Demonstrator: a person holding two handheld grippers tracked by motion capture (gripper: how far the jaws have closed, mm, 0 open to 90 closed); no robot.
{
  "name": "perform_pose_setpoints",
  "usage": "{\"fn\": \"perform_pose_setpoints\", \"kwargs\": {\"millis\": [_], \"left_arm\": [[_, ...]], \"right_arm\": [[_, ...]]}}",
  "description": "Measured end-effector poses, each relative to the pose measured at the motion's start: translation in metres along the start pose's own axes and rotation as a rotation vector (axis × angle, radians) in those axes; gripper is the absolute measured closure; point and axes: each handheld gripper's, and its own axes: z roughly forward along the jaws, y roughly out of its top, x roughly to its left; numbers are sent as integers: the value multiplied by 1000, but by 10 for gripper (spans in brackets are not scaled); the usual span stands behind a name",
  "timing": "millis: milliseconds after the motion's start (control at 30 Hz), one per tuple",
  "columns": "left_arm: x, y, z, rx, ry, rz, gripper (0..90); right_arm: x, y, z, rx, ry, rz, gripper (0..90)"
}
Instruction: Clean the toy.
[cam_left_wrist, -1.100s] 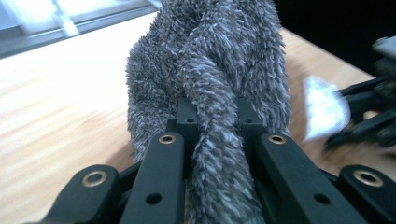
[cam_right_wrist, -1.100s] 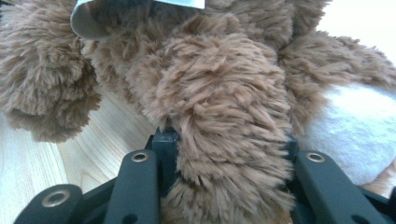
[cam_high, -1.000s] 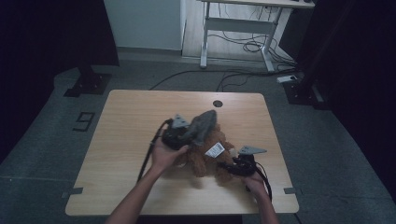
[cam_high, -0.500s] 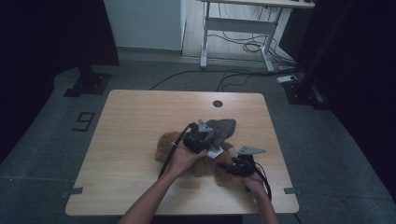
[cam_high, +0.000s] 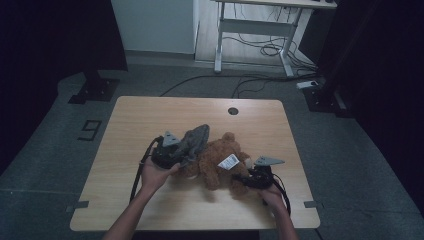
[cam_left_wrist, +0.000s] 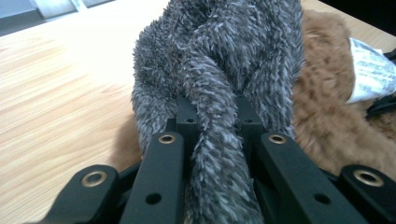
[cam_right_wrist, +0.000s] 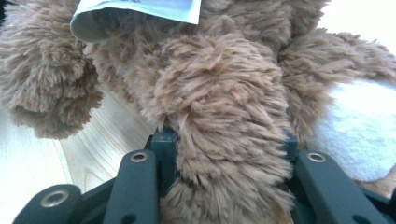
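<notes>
Left gripper view puts us right behind the left tongs (cam_left_wrist: 217, 135), whose jaws are clenched on a fold of the grey fuzzy cloth (cam_left_wrist: 219, 60); the pile bulges out between and over the black bars, so we judge the pinch is deep enough to carry the fabric without it slipping. Our right tongs (cam_right_wrist: 224, 154) are grasping a limb of the brown teddy bear (cam_right_wrist: 219, 88), fur squeezed between the two jaws, and we read that as an anchor, pinning the toy while the other hand works the cloth over it. From the high view, the left tongs (cam_high: 172, 150) sit at the bear's left with the grey cloth (cam_high: 194, 139) draped against the bear's (cam_high: 215, 157) side, and the right tongs (cam_high: 250, 177) hold on at its near right. A white tag (cam_high: 228, 161) lies on the bear's body. Bear and cloth rest around the middle of the counter (cam_high: 150, 115), slightly toward its near edge, within reach of both hands.
</notes>
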Motion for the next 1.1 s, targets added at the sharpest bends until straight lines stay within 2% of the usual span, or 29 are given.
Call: {"fn": "perform_pose_setpoints", "kwargs": {"millis": [133, 400, 500, 633, 833, 900, 1100], "left_arm": [[15, -13, -11, -2, 10, -37, 770], [35, -46, -12, 20, 27, -109, 771], [39, -59, -9, 34, 21, -139, 772], [41, -72, -3, 58, 22, -156, 774], [44, -93, 16, 127, 22, -183, 774], [44, -94, 22, 124, 15, -191, 774], [52, -75, 23, 122, 41, -183, 773]], "right_arm": [[-1, -1, 0, -2, 1, 4, 581], [-1, -1, 0, 1, 7, 9, 579], [-2, -1, 0, 3, 10, 10, 579], [-2, -1, 1, 4, 12, 14, 579], [-2, -1, 1, 4, 10, 16, 579], [-3, -1, 2, 5, 8, 19, 579], [-6, 4, 9, 12, -6, 9, 578]]}}
